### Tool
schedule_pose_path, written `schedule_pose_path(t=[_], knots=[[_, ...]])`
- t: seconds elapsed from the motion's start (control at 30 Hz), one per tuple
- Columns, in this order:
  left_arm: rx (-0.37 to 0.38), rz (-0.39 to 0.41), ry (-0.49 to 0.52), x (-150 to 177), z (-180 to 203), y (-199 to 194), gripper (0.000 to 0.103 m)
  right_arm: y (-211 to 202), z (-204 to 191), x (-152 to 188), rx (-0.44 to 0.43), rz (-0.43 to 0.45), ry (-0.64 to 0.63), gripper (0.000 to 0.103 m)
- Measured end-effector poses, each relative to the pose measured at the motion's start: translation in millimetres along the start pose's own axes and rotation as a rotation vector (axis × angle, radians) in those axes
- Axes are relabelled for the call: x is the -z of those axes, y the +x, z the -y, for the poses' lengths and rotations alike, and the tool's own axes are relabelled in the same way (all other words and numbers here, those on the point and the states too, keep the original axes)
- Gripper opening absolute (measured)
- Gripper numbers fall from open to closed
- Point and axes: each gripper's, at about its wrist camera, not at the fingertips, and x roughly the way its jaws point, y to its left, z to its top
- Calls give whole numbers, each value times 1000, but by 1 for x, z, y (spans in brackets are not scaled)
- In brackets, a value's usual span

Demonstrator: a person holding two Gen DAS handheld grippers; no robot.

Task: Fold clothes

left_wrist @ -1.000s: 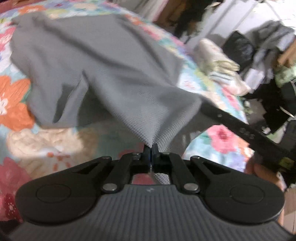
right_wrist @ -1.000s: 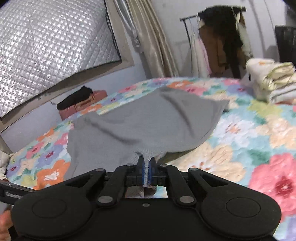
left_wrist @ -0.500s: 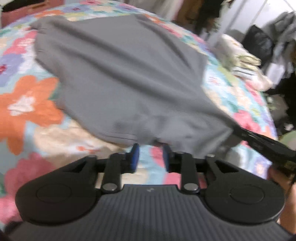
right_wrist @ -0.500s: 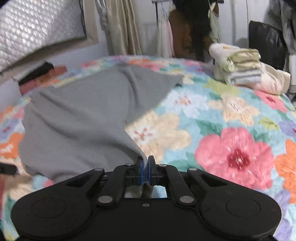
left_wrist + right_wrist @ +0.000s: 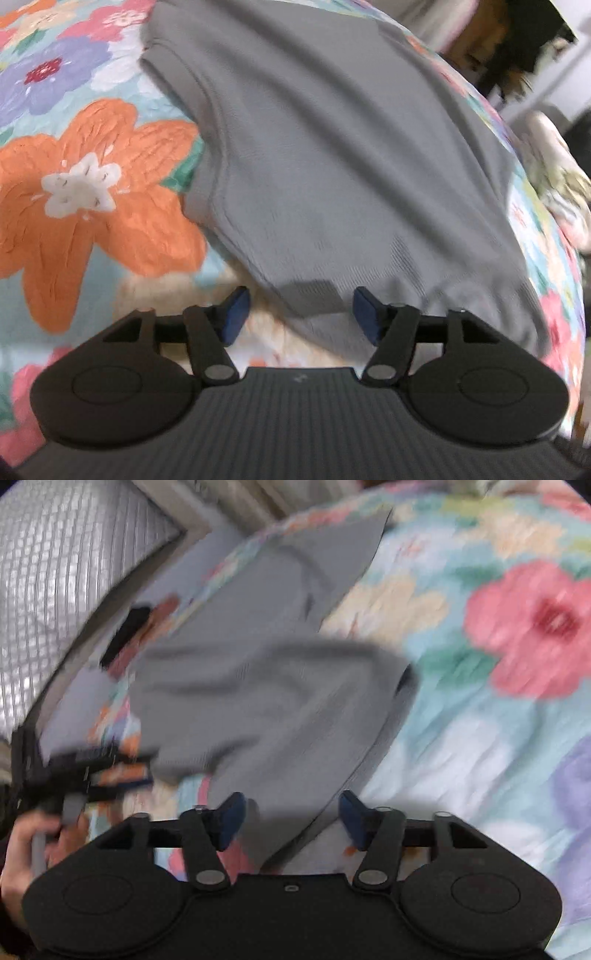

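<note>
left tool spread wide | right tool spread wide | grey shirt on floral bedspread; no legible writing

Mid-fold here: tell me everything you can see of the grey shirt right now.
The grey shirt is a plain, finely ribbed knit with a hemmed short sleeve on its left. It lies loosely on the floral bedspread, wrinkled and partly folded over. Both the left claw and the right claw are open at its near edge, gripping nothing.

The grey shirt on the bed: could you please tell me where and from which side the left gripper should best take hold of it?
Probably the near hem of the grey shirt, approached low from the near side. That edge lies free on the flowered bedspread, right between the open left gripper.
</note>
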Motion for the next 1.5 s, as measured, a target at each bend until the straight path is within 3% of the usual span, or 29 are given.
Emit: schedule_pose_path(t=[0.07,0.13,0.17,0.2,0.23,0.27,0.37,0.43,0.47,0.53,0.7,0.9,1.0,1.13,1.2,1.27,1.4,1.5], knots=[[22,24,-31,-2,-1,8,81,14,-4,6,-6,10,19,95],[-57,36,53,-2,11,9,48,22,-17,9,38,61,-13,94],[-103,46,113,-1,18,8,5,25,-24,10,64,86,-35,78],[-121,73,140,1,21,3,4,28,-32,10,94,94,-87,60],[-117,112,137,4,21,-6,4,30,-42,10,126,95,-151,16],[-118,149,131,6,22,-17,3,26,-46,9,122,111,-171,11],[-168,320,123,17,19,-70,3,2,-51,7,56,178,-183,11],[-180,388,109,22,12,-102,3,-15,-54,14,-46,178,-207,11],[-184,391,110,23,8,-111,3,-18,-53,19,-79,160,-202,11],[-195,306,129,22,-1,-101,4,-18,-45,27,-99,112,-168,10],[-223,102,156,27,-15,-58,8,-12,-45,33,32,82,-207,10],[-201,145,200,32,-14,-82,18,-19,-66,28,164,83,-341,10],[-159,130,149,25,-24,-88,20,-9,-69,32,239,41,-386,10],[-133,153,146,13,-36,-107,20,-21,-74,40,238,-7,-379,11],[-147,196,169,2,-42,-123,35,-29,-83,35,251,-31,-421,13],[-168,231,187,-13,-49,-137,42,-35,-91,32,349,-34,-477,17],[-198,219,197,-58,-74,-145,42,-61,-104,16,494,38,-515,23],[-254,210,187,-93,-93,-138,42,-64,-121,-11,433,88,-523,29]])
